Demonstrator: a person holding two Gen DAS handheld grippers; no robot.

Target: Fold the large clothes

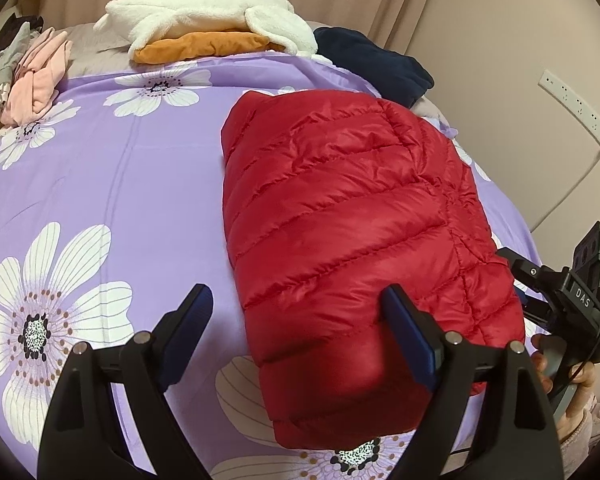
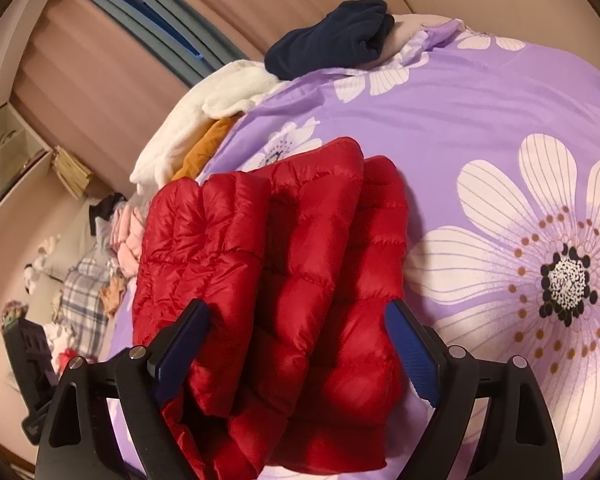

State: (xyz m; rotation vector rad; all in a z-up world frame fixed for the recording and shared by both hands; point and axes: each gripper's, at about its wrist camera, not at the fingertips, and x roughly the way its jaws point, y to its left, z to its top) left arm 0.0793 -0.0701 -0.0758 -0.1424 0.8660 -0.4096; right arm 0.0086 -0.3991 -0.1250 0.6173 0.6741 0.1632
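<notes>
A red quilted down jacket (image 1: 340,216) lies folded into a thick bundle on the purple flowered bedsheet (image 1: 120,184). My left gripper (image 1: 296,296) hangs over the jacket's near left corner with its jaws wide. One finger stands over bare sheet and the other rests against the puffy fabric without pinching it. In the right wrist view the same jacket (image 2: 284,264) fills the gap between the wide jaws of my right gripper (image 2: 298,308). The pads sit at its two sides and do not squeeze it.
A white fleece on an orange garment (image 1: 208,20) and a navy garment (image 1: 376,60) lie at the far end of the bed. Pink and checked clothes (image 1: 36,76) pile up on the left. A hand (image 1: 580,376) holds the other gripper's handle at the right, by the wall.
</notes>
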